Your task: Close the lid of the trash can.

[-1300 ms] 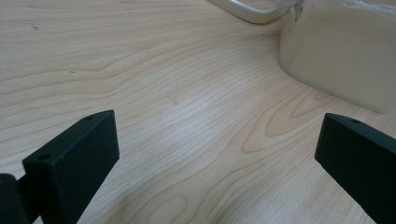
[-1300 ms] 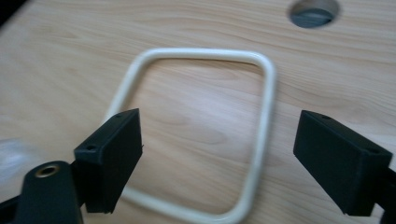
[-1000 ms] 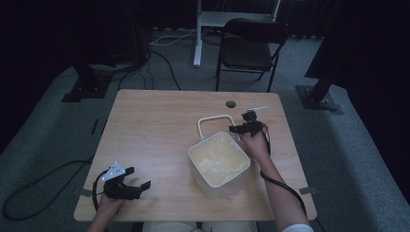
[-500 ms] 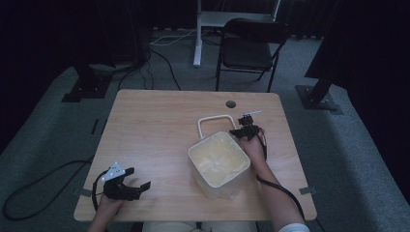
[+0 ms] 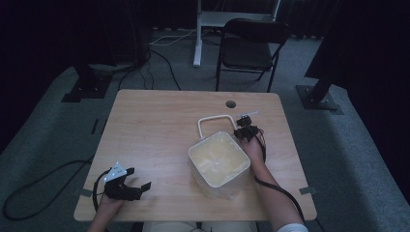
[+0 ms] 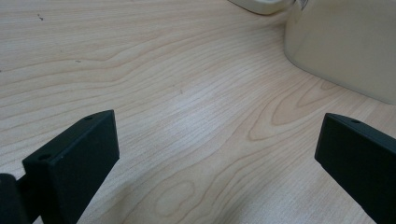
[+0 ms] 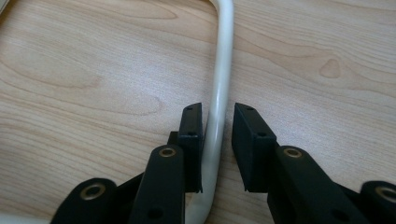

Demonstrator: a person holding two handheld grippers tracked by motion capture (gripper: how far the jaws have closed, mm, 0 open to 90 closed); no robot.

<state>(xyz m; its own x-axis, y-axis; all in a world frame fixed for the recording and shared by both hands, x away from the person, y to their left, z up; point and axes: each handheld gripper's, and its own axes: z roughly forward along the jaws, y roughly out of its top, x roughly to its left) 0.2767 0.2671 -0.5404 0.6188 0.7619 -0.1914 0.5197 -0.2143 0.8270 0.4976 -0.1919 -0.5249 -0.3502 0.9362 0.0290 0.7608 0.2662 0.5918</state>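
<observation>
Left gripper [image 5: 138, 186] at worktop's near-left corner, jaws wide, empty. Bucket [image 5: 218, 162] right of centre near front edge; handle [image 7: 219, 107] lies flat behind it. Right gripper [image 7: 217, 149] jaws have just been closing, handle between, small gap on one side. Finish squeeze squarely before lifting.

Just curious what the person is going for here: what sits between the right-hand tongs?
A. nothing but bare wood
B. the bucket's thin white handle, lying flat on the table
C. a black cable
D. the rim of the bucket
B: in the right gripper view the white handle runs between the two black jaws of the right tongs, flat on the wooden table; the jaws have just been closing around it.
</observation>
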